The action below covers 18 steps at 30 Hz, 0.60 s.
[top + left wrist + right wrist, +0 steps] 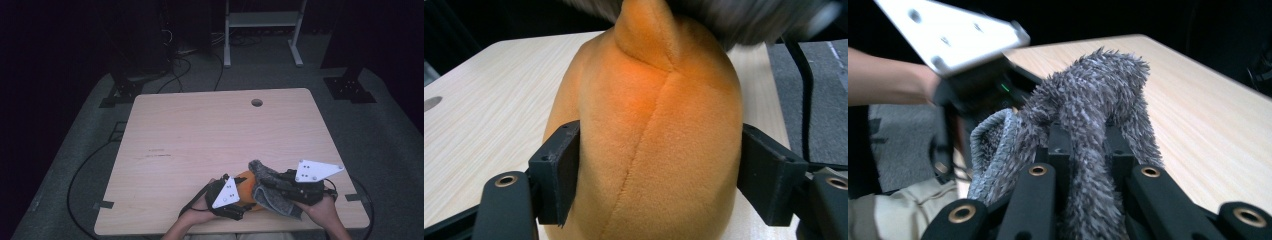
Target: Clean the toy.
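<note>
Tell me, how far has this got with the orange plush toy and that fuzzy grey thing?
Done so far: the right gripper is clamped on the fuzzy grey cloth, lifted against the orange plush toy. In hand: the left gripper straddles the toy near the table's front edge, its pads at the toy's sides. Left: probably separating or fitting the two; which one, I cannot tell.

no legible text — none anywhere
</note>
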Motion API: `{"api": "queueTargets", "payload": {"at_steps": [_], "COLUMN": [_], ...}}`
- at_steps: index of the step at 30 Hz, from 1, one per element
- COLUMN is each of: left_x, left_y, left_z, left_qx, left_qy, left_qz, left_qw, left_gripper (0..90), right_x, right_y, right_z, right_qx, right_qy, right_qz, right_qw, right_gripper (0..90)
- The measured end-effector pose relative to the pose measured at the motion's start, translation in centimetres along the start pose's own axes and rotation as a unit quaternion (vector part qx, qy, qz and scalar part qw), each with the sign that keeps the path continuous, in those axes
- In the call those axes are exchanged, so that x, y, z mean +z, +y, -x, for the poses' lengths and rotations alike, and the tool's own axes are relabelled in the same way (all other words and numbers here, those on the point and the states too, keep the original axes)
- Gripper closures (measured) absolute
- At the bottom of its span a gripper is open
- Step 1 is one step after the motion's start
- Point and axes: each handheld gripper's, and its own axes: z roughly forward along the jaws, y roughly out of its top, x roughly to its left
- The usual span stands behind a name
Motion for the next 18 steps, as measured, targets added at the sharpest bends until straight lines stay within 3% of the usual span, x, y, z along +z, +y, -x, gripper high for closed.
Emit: {"api": "queueTargets", "payload": {"at_steps": [3, 6, 8, 11, 13, 16, 18], "left_x": [0.2, 0.1, 0.0, -0.1, -0.2, -0.3, -0.3], "left_y": [0.1, 0.0, -0.1, -0.3, -0.5, -0.8, -0.8], "left_z": [0.4, 0.8, 0.8, 0.7, 0.6, 0.4, 0.4], "left_qx": [0.019, 0.036, 0.033, 0.030, 0.029, 0.019, 0.020], "left_qy": [-0.003, -0.006, -0.006, -0.007, -0.008, -0.011, -0.012], "left_qz": [-0.005, -0.011, -0.009, -0.006, -0.001, 0.010, 0.012], "left_qw": [0.9998, 0.9993, 0.9994, 0.9995, 0.9996, 0.9997, 0.9997], "left_gripper": [27.4, 29.7, 30.6, 30.7, 30.4, 28.3, 27.3], "right_x": [0.8, 2.1, 2.1, 1.3, 0.9, -0.1, -0.4], "right_y": [1.1, 0.6, 0.1, -0.6, -1.5, -3.1, -3.3], "right_z": [-1.4, -1.8, -1.0, 0.3, 1.2, 2.9, 3.2], "right_qx": [-0.026, -0.052, -0.030, -0.010, 0.001, 0.045, 0.052], "right_qy": [0.026, 0.010, 0.013, -0.005, -0.025, -0.034, -0.035], "right_qz": [-0.017, -0.055, -0.047, -0.044, -0.054, -0.050, -0.048], "right_qw": [0.9992, 0.9971, 0.9984, 0.9990, 0.9982, 0.9971, 0.9969], "right_gripper": [78.1, 78.2, 78.2, 78.2, 78.2, 78.2, 78.2]}}
